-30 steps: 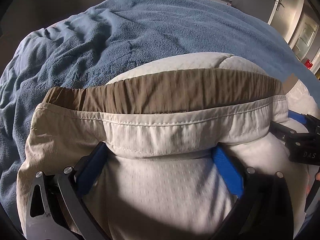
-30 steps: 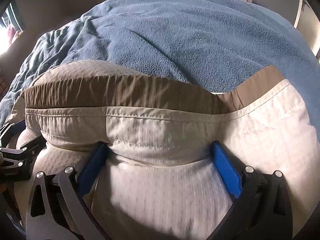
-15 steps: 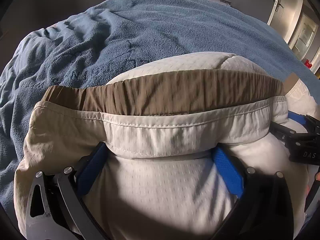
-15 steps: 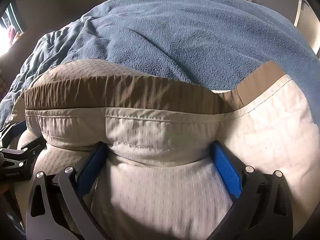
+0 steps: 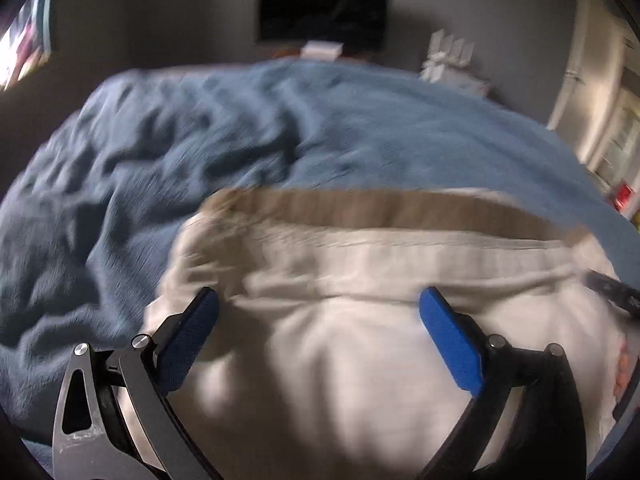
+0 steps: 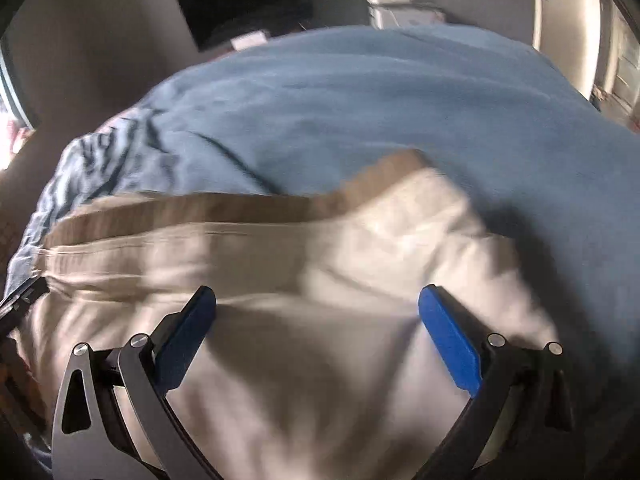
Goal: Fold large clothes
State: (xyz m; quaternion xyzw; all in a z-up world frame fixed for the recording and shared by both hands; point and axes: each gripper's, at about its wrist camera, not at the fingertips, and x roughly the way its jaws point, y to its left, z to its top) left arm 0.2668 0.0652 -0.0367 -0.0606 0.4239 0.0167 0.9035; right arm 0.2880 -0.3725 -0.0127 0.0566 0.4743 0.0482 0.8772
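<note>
A large cream garment with a tan waistband lies on the blue blanket. It fills the lower half of both wrist views and shows in the right wrist view too. My left gripper is open, its blue fingers spread wide over the cream cloth just behind the waistband. My right gripper is open in the same way, its blue fingers apart over the cloth. Both views are blurred by motion. The right gripper's tip shows at the left view's right edge.
The blue blanket covers the bed beyond the garment, rumpled on the left. A dark screen hangs on the far wall. A white radiator-like unit and a door stand at the right.
Both grippers have lifted and tilted up: the room's far wall now shows. The cloth that bulged between the fingers has dropped away, and the garment's hem lies lower and farther off.
</note>
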